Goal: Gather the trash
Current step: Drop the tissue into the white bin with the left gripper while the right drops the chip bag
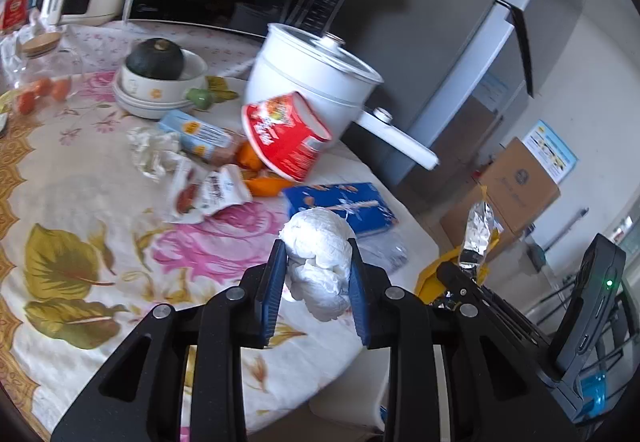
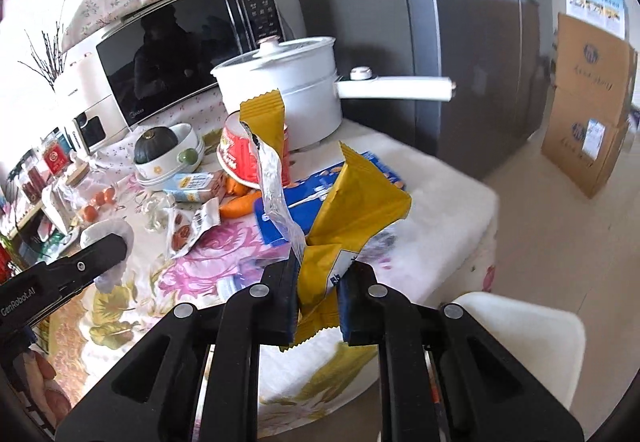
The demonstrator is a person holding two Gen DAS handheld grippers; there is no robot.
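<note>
Nearest the cameras, both grippers are loaded: the left gripper [image 1: 318, 274] has its fingers [image 1: 274, 290] closed on a crumpled white tissue wad [image 1: 320, 254], and the right gripper [image 2: 318, 298] has its fingers [image 2: 352, 306] pinched on a torn yellow snack wrapper [image 2: 352, 210] whose silver inner flap [image 2: 272, 178] curls up loose above the grip. Both pieces of trash appear lifted clear of the floral tabletop [image 1: 100, 242]. The likeliest trouble is a drop: the tissue is soft and bulges out past the pads, so a quick swing could let it squeeze free, and the wrapper is slick foil held only by its lower part (the long flap could catch on something in passing). No bin shows in either view, so the carry may be a long one, which raises that risk. Farther out, the remaining litter lies crowded together: a small torn snack packet [image 1: 204, 194], another crumpled tissue [image 1: 154, 152], a blue carton [image 1: 196, 134] and a tipped red instant-noodle cup [image 1: 286, 138] leaning by the white pot [image 1: 316, 82]. Reaching back there, a careless gripper could knock the pot's long handle [image 1: 400, 138], which juts past the table edge, or sweep up the carrots [image 1: 264, 182], which are probably food and not trash.
</note>
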